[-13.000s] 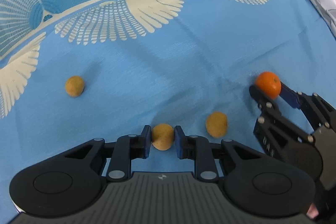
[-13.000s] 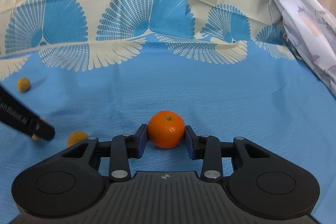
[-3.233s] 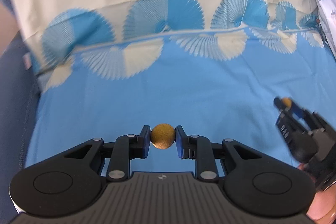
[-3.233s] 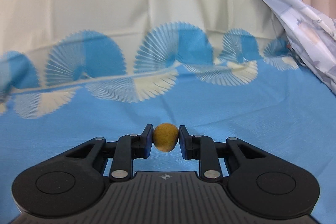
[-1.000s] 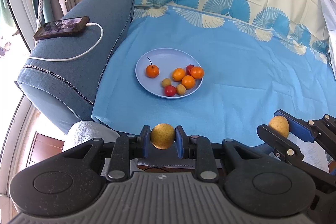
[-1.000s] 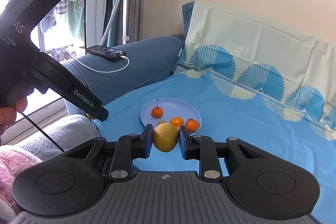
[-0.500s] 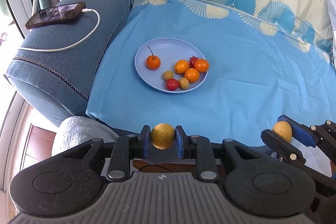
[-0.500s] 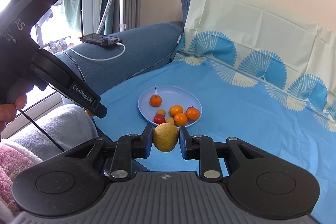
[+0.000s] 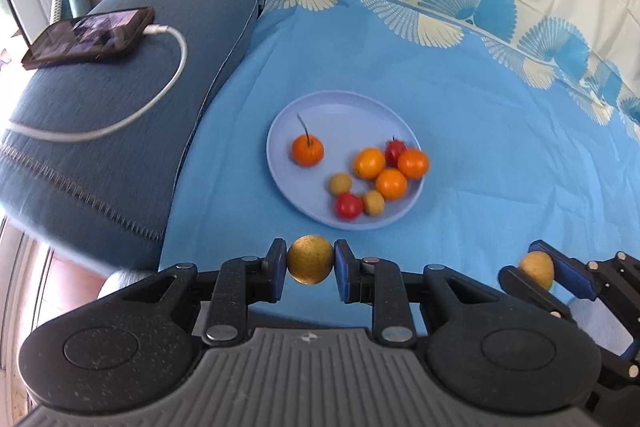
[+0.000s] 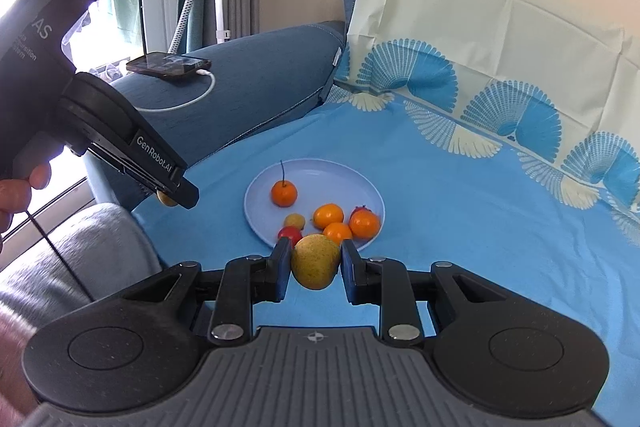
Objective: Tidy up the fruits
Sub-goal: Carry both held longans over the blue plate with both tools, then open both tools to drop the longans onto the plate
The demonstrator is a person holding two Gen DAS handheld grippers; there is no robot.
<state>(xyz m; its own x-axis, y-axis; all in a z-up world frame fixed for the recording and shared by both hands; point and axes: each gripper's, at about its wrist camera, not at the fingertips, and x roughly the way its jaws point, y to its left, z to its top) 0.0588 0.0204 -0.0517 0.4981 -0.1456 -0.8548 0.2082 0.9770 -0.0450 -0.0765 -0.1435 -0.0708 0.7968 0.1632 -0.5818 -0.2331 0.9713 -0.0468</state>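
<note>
A pale blue plate (image 9: 320,115) (image 10: 360,183) lies on the blue cloth and holds several small fruits, orange, red and yellowish. My left gripper (image 9: 310,265) is shut on a round yellow-brown fruit (image 9: 310,264), just short of the plate's near rim. My right gripper (image 10: 315,262) is shut on a yellow-green fruit (image 10: 315,261), in front of the plate's near edge. In the left wrist view the right gripper (image 9: 536,270) shows at the lower right with its fruit (image 9: 537,269). In the right wrist view the left gripper (image 10: 170,195) is at the left; its fruit (image 10: 166,200) peeks out beneath a finger.
A blue sofa armrest (image 9: 132,75) rises left of the plate, with a phone (image 9: 88,37) and its white charging cable (image 9: 160,95) on it. A patterned white-and-blue cloth backrest (image 10: 500,39) stands behind. A grey blanket (image 10: 80,251) and a person's hand (image 10: 20,187) are at the left.
Both grippers have moved forward and down toward the plate, which now looks larger and nearer. Each still holds its fruit.
</note>
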